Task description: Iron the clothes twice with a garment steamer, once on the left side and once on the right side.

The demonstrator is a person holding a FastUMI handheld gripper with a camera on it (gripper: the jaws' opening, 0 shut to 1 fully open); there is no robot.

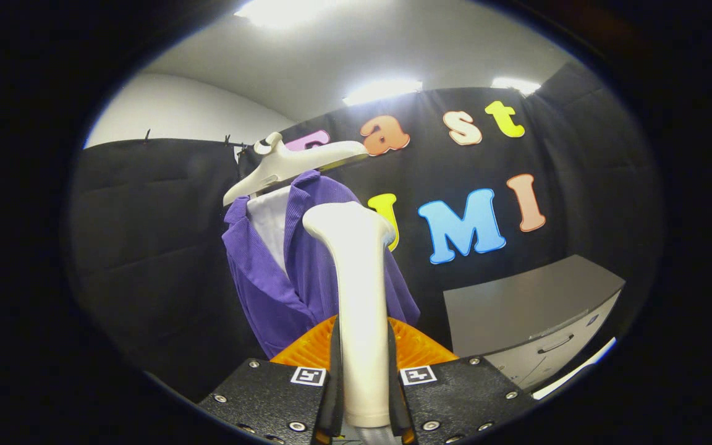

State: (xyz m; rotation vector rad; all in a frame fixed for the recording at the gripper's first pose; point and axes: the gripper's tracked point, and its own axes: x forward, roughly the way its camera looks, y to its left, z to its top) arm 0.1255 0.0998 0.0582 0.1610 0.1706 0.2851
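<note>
A white garment steamer (359,290) stands upright between my two fingers, its handle pressed from both sides, so my gripper (363,355) is shut on it. The steamer's head (348,222) points up and lies in front of a purple jacket (306,266) that hangs beyond the fingers. The jacket is open at the front over a white inner layer (269,225) and hangs from a white hanger (288,164). The steamer hides the middle of the jacket; whether its head touches the cloth I cannot tell.
A grey cabinet (535,315) with a drawer handle stands low to the right of the jacket. The black booth wall (146,247) runs behind the jacket on both sides. Ceiling lights (381,89) glow above.
</note>
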